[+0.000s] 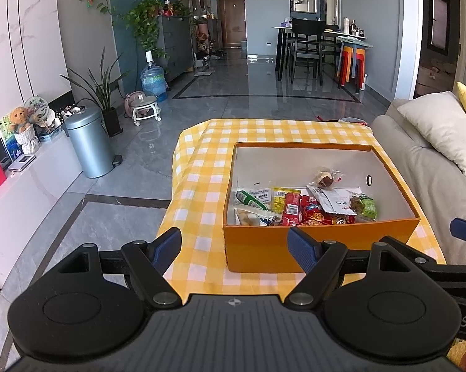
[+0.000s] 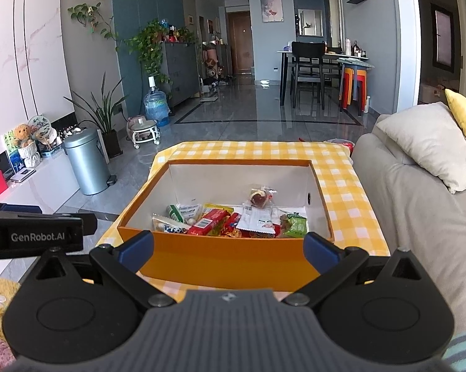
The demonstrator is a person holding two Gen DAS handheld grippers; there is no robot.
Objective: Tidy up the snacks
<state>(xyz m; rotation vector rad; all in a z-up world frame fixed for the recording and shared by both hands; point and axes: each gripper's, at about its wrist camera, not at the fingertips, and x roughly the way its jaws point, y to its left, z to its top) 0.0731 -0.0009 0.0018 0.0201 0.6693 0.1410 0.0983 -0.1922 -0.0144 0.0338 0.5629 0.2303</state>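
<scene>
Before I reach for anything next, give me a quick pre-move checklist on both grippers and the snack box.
1. Left gripper open and empty: ok, jaws spread, nothing between them.
2. Right gripper open and empty: ok, jaws spread, nothing held.
3. Orange box uncovered and reachable: ok, no lid on it, it sits just ahead of both grippers.
4. Snacks inside the box: ok, packets piled at its near end; the far end is bare.
5. Snacks left outside: cannot tell; something red shows past the far edge of the checked cloth.
6. Grippers apart from each other: ok, side by side, not touching.
</scene>
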